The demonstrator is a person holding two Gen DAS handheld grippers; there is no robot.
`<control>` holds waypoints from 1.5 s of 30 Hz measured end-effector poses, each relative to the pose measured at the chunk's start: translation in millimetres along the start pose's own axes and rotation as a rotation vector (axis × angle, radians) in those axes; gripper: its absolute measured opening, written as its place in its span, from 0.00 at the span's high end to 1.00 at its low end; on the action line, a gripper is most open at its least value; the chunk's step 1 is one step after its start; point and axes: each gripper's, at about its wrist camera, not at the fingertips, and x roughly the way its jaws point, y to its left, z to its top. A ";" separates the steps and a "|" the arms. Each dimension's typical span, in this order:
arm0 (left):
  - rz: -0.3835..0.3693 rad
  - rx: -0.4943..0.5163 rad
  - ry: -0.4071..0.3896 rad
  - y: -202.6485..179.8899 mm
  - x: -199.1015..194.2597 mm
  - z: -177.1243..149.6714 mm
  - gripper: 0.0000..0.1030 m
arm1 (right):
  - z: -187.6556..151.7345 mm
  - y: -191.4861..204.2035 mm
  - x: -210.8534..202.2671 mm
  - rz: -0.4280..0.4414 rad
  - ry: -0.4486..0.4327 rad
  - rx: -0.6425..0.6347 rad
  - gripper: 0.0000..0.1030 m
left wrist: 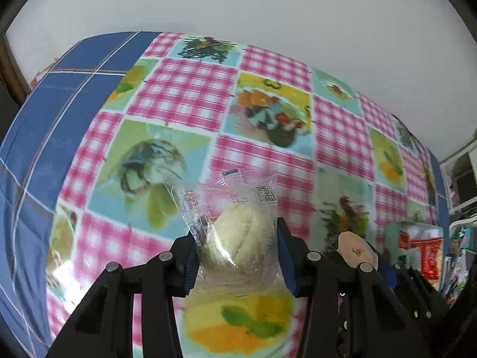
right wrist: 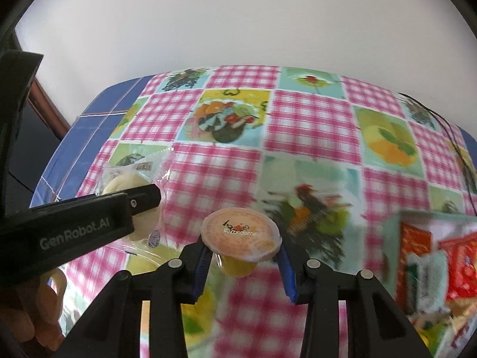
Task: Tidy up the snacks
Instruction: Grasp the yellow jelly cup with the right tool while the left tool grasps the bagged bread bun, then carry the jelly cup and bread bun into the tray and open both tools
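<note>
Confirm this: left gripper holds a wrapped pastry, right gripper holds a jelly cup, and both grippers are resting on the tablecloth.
Not quite. The left gripper does hold the wrapped pastry, and the right gripper the jelly cup. But neither rests on the tablecloth: both wrist views show the snacks held clear above it.

"genrobot.ai" stands in pale letters on the black body of the left tool (right wrist: pixel 143 200). the jelly cup (right wrist: pixel 241 232) lid bears an upside-down date, 20250703.
</note>
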 end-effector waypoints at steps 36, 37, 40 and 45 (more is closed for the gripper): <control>-0.213 0.372 -0.021 -254.0 -30.2 -105.5 0.54 | -98.9 -262.1 -136.2 -0.207 -0.058 0.451 0.58; -0.216 0.379 -0.015 -257.4 -27.7 -107.0 0.54 | -101.6 -267.6 -136.2 -0.212 -0.057 0.463 0.58; -0.214 0.392 0.004 -264.8 -18.4 -111.2 0.54 | -106.4 -278.2 -133.9 -0.223 -0.047 0.480 0.58; -0.217 0.398 0.013 -267.8 -9.5 -113.2 0.54 | -109.9 -283.6 -124.1 -0.217 -0.023 0.491 0.58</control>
